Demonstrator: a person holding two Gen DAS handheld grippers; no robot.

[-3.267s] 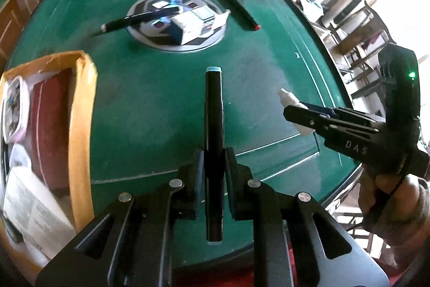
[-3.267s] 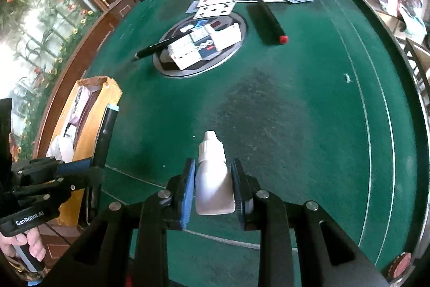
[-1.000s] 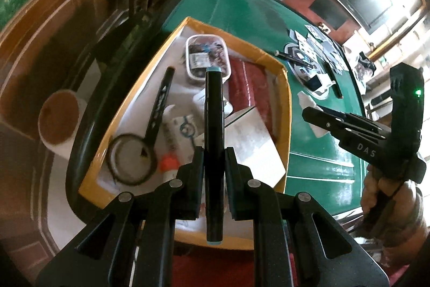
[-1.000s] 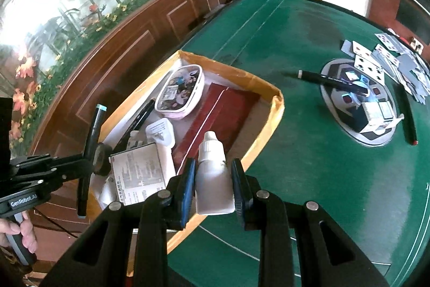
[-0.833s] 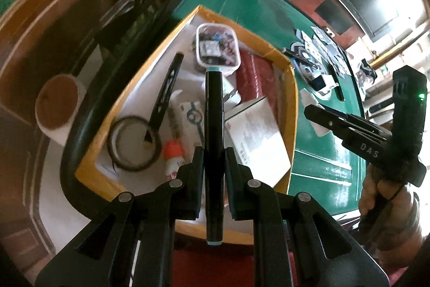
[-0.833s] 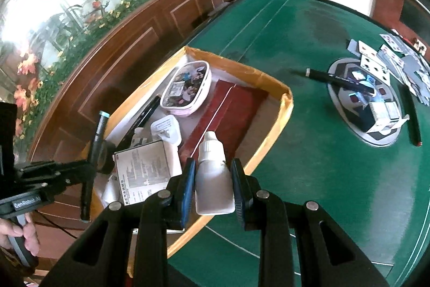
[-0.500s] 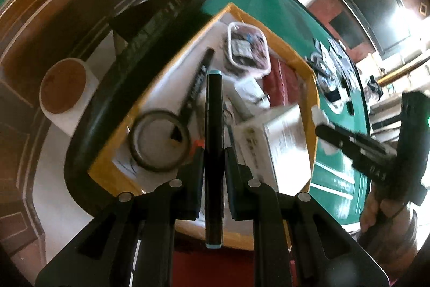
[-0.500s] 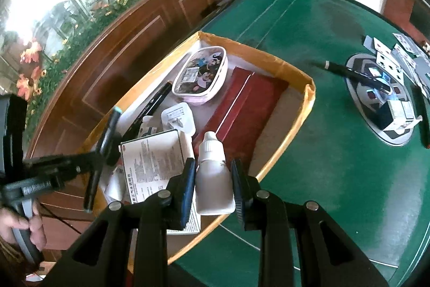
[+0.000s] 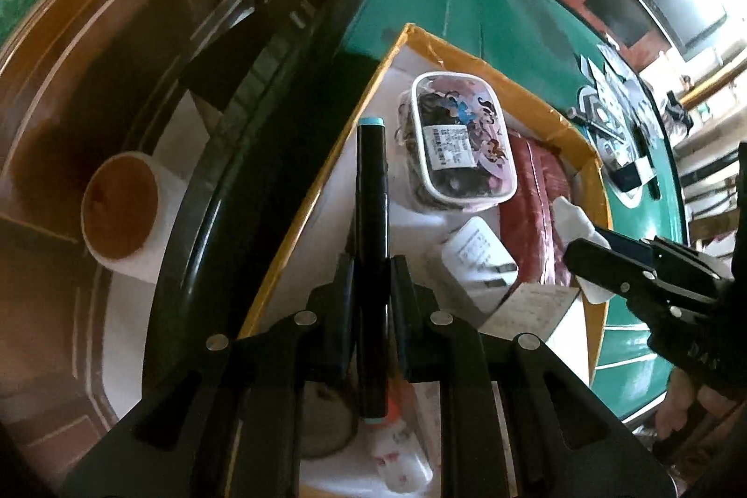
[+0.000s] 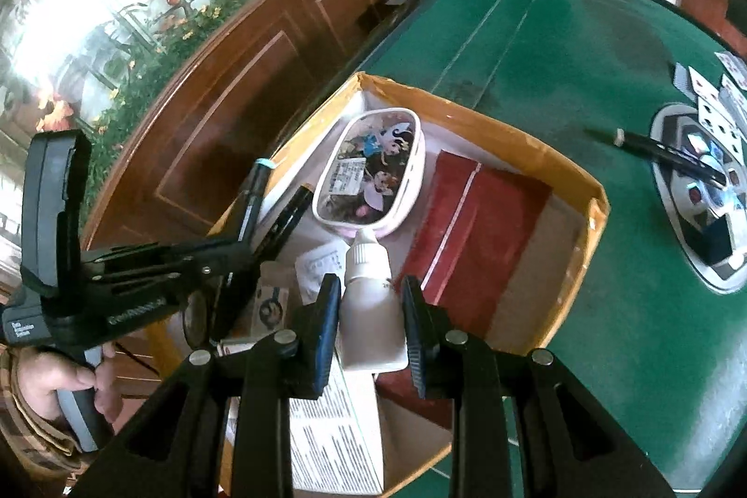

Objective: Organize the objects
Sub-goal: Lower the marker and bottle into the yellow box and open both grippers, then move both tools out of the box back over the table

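My left gripper [image 9: 372, 278] is shut on a black marker [image 9: 371, 218] with teal ends, held lengthwise over the left side of an orange-rimmed cardboard box [image 9: 471, 52]. My right gripper [image 10: 371, 302] is shut on a small white dropper bottle [image 10: 369, 302], nozzle forward, above the box [image 10: 579, 176] near its middle. Each gripper shows in the other's view: the right gripper [image 9: 588, 250] with the bottle at the right, the left gripper [image 10: 233, 260] with the marker [image 10: 254, 194] at the left. Inside lie a cartoon-printed clear case [image 10: 371, 176], a dark red book [image 10: 476, 232] and a black pen [image 10: 285, 227].
The box sits at the edge of a green felt table [image 10: 583, 54]. Playing cards [image 10: 719, 92], a black pen [image 10: 663, 152] and a small carton lie on a round emblem at the far right. Printed leaflets [image 10: 327, 442], a white packet [image 9: 481, 260] and a magnifier fill the box's near end. A round stool [image 9: 121, 213] stands below.
Both grippers moved lower and further over the box, which now looms larger. The marker shifted toward the box's left wall; the bottle now hangs over the case and book. Neither grip changed.
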